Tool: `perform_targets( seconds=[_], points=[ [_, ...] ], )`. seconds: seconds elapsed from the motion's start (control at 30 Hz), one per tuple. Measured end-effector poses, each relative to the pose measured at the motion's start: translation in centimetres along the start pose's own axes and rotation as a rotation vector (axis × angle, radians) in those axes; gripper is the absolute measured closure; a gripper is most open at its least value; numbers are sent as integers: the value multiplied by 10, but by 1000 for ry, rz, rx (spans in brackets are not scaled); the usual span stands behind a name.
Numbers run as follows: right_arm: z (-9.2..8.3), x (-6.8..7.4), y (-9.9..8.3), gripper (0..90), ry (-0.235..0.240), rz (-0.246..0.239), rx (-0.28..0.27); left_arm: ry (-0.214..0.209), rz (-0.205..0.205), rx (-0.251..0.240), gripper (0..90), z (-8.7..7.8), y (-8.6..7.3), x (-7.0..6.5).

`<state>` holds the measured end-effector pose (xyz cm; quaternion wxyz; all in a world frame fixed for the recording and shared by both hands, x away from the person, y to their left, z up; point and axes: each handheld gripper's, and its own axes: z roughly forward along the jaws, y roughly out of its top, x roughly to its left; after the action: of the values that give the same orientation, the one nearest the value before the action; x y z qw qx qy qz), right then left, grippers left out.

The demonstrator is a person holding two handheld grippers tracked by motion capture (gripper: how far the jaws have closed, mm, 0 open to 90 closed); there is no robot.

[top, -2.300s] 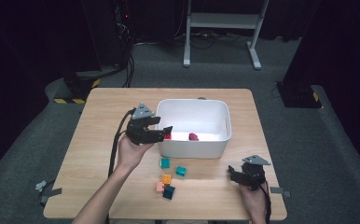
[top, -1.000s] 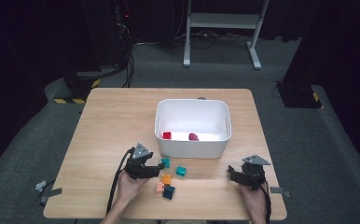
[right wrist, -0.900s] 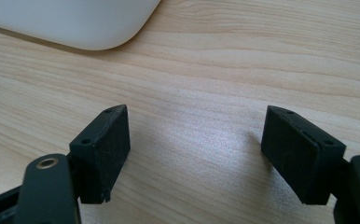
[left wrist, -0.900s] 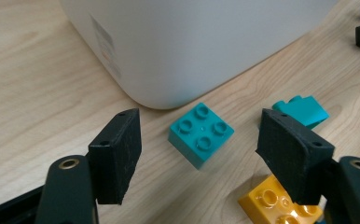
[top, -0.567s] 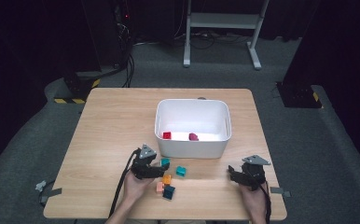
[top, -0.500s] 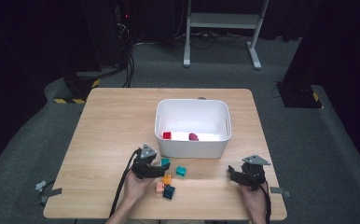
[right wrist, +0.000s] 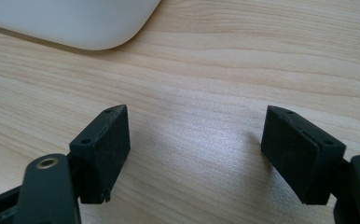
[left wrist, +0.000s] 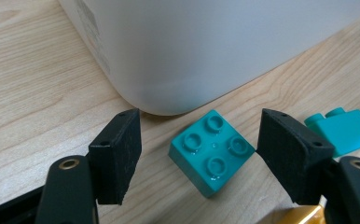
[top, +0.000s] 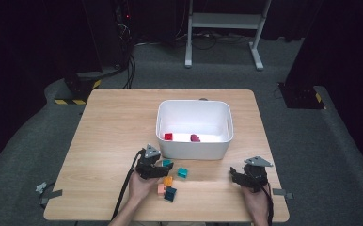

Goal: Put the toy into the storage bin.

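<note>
High view has the wooden table [top: 114, 141] with a white bin [top: 194, 149] in the middle, a red block [top: 169, 136] and a dark red piece [top: 195, 138] lying inside it, seen from above and not from either gripper camera. Left gripper [top: 157, 170] sits just in front of the bin's near left corner, over a small cluster: teal block [top: 167, 163] at its tips, a second teal piece [top: 183, 172] beside it, an orange block [top: 168, 181], a pink block [top: 161, 189] and a dark teal block [top: 170, 193] nearer the table edge. Left gripper view gives what the overhead cannot: the four-stud teal block [left wrist: 212, 151] lies flat on the wood between the two black jaws, clear gaps on both sides, pads not touching it, bin wall [left wrist: 206, 46] just behind it, the second teal piece [left wrist: 343, 131] past the right jaw, a bit of the orange block [left wrist: 292, 215] at the bottom. Left jaws have just been closing a little, block between them but not gripped. Right gripper [top: 240, 175] rests on the table well to the right, near the edge. Right gripper view shows its jaws spread wide over bare wood, nothing between them, bin corner [right wrist: 75, 21] at upper left.
</note>
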<state>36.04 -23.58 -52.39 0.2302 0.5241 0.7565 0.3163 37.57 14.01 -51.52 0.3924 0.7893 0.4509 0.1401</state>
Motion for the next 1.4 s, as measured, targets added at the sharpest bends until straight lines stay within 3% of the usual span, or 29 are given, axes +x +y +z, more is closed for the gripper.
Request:
perform_targets(
  seconds=[0.13,0.3,0.6,0.87,1.0,1.17,1.4],
  points=[
    [0,0,0,235,-1,1,-1,7,16,17,339,4,0,-2],
    [0,0,0,235,-1,1,-1,18,0,27,343,7,-1,0],
    [0,0,0,235,-1,2,0,50,35,37,403,0,-6,0],
    [0,0,0,235,-1,2,0,78,72,48,519,-2,-6,2],
    [0,0,0,235,-1,1,0,70,76,36,576,-5,-9,5],
    [0,0,0,235,-1,1,-1,64,87,25,585,-9,-14,7],
    [0,0,0,235,1,1,1,3,50,12,589,-14,-18,14]
  ],
)
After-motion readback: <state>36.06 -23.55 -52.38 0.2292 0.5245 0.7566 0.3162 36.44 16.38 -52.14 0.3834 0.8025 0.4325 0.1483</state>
